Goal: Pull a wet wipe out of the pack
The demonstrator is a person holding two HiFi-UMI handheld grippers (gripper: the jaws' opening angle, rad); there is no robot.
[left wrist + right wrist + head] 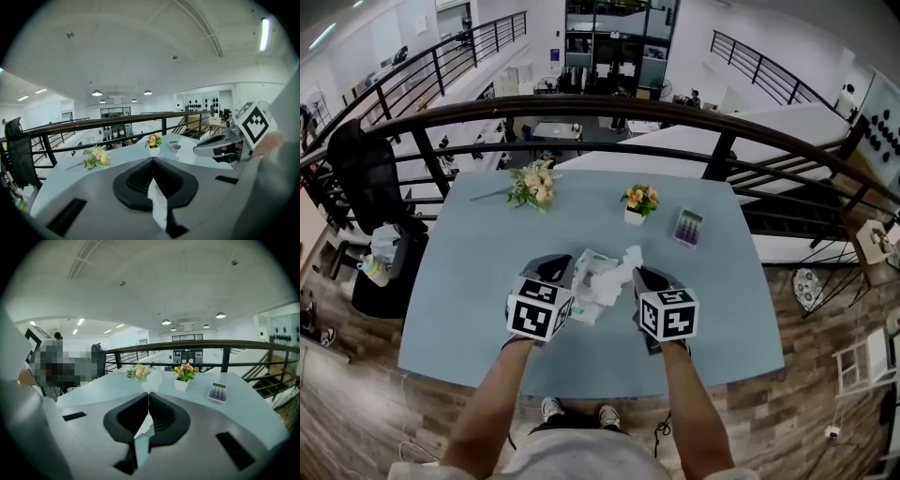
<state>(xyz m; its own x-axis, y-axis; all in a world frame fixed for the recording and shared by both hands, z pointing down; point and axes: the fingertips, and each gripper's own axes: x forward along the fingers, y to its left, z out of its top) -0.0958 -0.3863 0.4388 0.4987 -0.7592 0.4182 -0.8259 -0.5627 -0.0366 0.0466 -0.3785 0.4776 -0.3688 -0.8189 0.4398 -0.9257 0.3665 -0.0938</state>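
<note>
The white wet wipe pack (591, 289) hangs between my two grippers above the light blue table (469, 281). My left gripper (557, 270) is shut on the pack's left edge; in the left gripper view a white strip (158, 206) is pinched between the closed jaws (152, 162). My right gripper (639, 275) is shut on a white wipe (625, 262) that stretches up out of the pack. In the right gripper view the wipe (151, 380) sticks out past the closed jaws (149, 398). The right gripper's marker cube (255, 124) shows at the right of the left gripper view.
At the table's far side lie a flower bouquet (532, 185), a small white flower pot (640, 201) and a calculator (688, 226). A dark railing (609, 108) runs behind the table. A black chair (364, 178) stands off the table's left.
</note>
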